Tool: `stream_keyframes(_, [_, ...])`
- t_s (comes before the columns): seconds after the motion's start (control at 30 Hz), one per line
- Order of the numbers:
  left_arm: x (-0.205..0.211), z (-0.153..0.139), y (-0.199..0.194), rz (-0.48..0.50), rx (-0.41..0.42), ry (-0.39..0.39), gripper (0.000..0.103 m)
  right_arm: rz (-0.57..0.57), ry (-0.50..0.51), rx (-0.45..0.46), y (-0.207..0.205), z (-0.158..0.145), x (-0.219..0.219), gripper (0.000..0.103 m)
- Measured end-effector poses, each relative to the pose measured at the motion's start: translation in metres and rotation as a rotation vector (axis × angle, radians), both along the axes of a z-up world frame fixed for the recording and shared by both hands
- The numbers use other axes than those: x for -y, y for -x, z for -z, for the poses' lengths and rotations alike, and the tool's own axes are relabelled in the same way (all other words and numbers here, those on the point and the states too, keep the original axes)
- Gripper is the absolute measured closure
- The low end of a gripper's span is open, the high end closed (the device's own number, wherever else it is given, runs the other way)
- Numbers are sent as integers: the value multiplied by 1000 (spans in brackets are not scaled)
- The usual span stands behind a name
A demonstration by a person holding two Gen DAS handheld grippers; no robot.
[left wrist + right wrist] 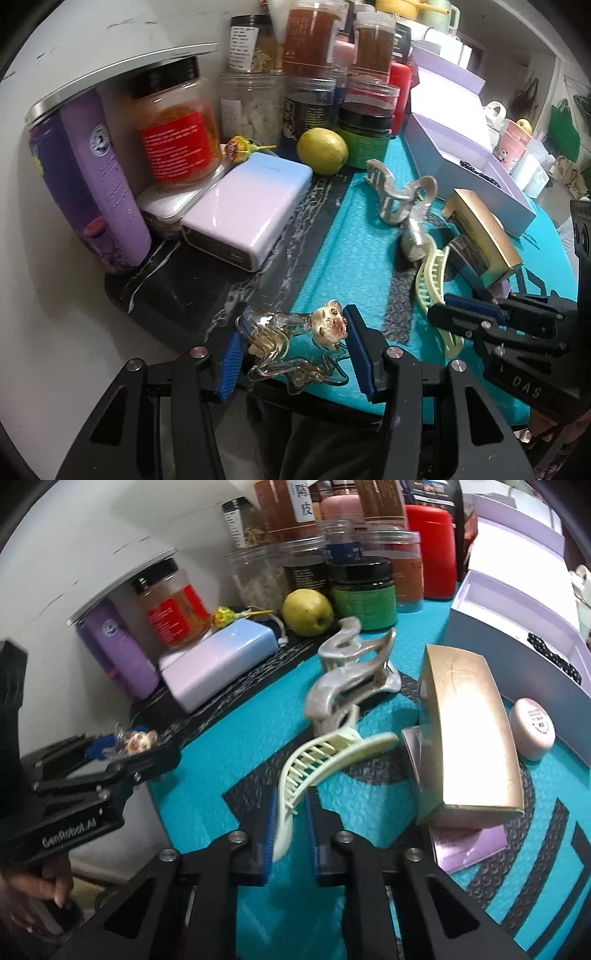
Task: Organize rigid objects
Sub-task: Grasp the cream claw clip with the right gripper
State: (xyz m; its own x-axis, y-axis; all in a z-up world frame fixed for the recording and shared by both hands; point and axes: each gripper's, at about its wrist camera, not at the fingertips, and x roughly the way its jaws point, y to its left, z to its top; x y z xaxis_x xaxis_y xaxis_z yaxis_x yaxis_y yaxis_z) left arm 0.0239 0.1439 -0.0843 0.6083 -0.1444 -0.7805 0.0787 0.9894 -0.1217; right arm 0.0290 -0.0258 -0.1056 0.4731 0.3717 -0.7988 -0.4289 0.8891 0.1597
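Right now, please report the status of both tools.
Left tool shut on clear glass bear-faced ornament. Right tool shut on pale yellow plastic hair claw. Pearly grey hair claw touching its far end.

- White wall (110, 33) behind the bench, scuffed w/ dark marks; also seen in right wrist view (74, 554).
- Silver-edged shelf (129, 70) juts from the wall, above the jars at left.
- Bench (325, 258) covered w/ teal textured mat, black patterned patches on it.
- Dark marbled strip (207, 291) w/ white veins along the bench's wall side.
- Far right bkgd: room beyond, white furniture (532, 173), green shape (563, 133) on the far wall; blurry.
- Light even, indoor, glare on glossy surfaces.
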Motion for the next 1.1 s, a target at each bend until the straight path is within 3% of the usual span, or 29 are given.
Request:
stream_keyframes(0.37, [29,0,1,68,-13,38,53,-45,34,-44,27,0,40,93])
stream_keyframes(0.5, [39,2,0,91,-22,40,53,-90,72,12,41,-1,40,92])
stream_keyframes(0.53, [40,2,0,93,-24,41,53,-106,62,24,42,-3,38,88])
stream_keyframes(0.57, [40,2,1,92,-25,41,53,-112,59,36,43,-4,37,74])
stream_keyframes(0.63, [40,2,1,88,-25,37,53,-110,53,77,41,-7,33,56])
stream_keyframes(0.97, [30,0,3,46,-21,12,53,-100,99,111,11,6,16,58])
stream_keyframes(1.0, [29,0,4,44,-23,13,53,-91,109,119,10,6,15,62])
stream_keyframes(1.03, [29,1,4,43,-25,13,53,-78,116,130,10,7,15,76])
stream_keyframes(1.1, [30,1,4,43,-24,13,53,-77,117,131,9,7,16,81])
